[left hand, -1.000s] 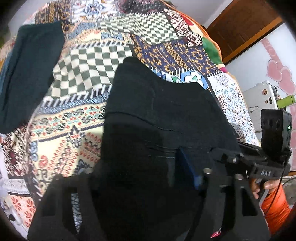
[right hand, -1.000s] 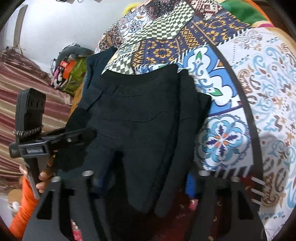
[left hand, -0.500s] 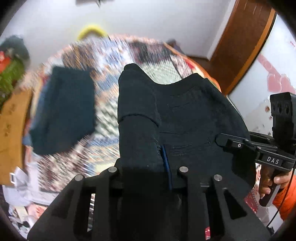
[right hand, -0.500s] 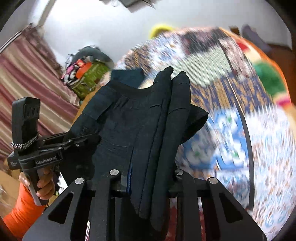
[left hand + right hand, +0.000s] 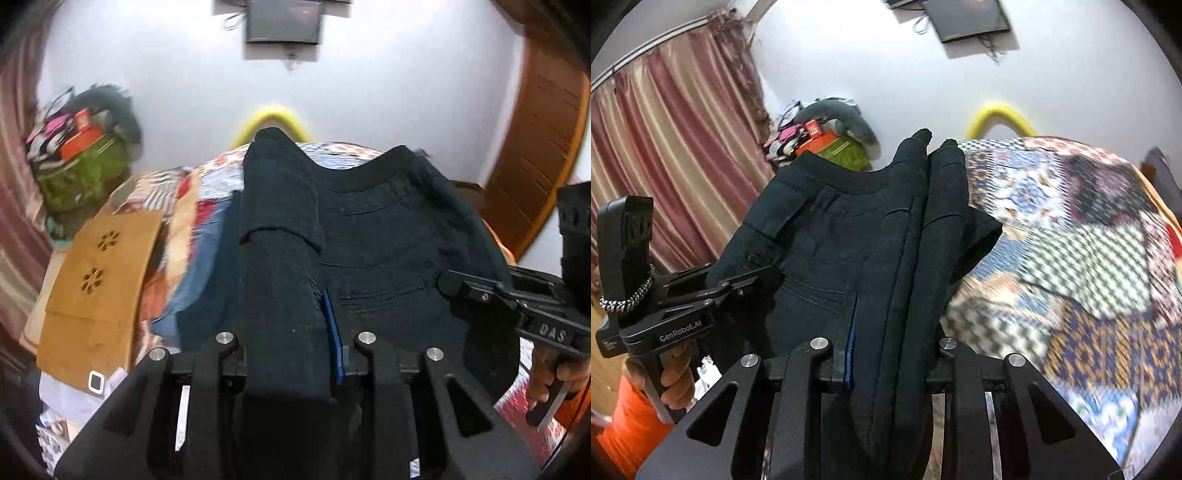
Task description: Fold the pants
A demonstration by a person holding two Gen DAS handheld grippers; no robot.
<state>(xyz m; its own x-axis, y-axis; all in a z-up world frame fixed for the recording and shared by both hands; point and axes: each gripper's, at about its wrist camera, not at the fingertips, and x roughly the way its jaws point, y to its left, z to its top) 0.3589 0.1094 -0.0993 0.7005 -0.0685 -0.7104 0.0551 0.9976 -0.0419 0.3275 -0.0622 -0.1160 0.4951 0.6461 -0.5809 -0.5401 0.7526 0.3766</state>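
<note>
Black pants [image 5: 388, 258], folded in several layers, hang in the air above the patchwork bed [image 5: 1071, 258]. My left gripper [image 5: 288, 347] is shut on a thick bunch of their left edge, with a blue pad showing beside the cloth. My right gripper [image 5: 892, 354] is shut on the stacked folds of the pants [image 5: 831, 251] at their right edge. In the left wrist view the right gripper [image 5: 454, 288] bites the far side of the cloth. The left gripper [image 5: 738, 288], seen from the right wrist, does likewise, with a hand on its handle.
A dark blue garment [image 5: 199, 295] lies on the bed under the pants. A cardboard box [image 5: 99, 277] and a green bag pile [image 5: 81, 166] stand at the left. A curtain [image 5: 665, 147], a wooden door [image 5: 535, 147] and a wall screen [image 5: 282, 20] surround the bed.
Both grippers closed on the pants and raised them off the bed. Both views swung up from the quilt toward the wall, and the pants now hang between the grippers.
</note>
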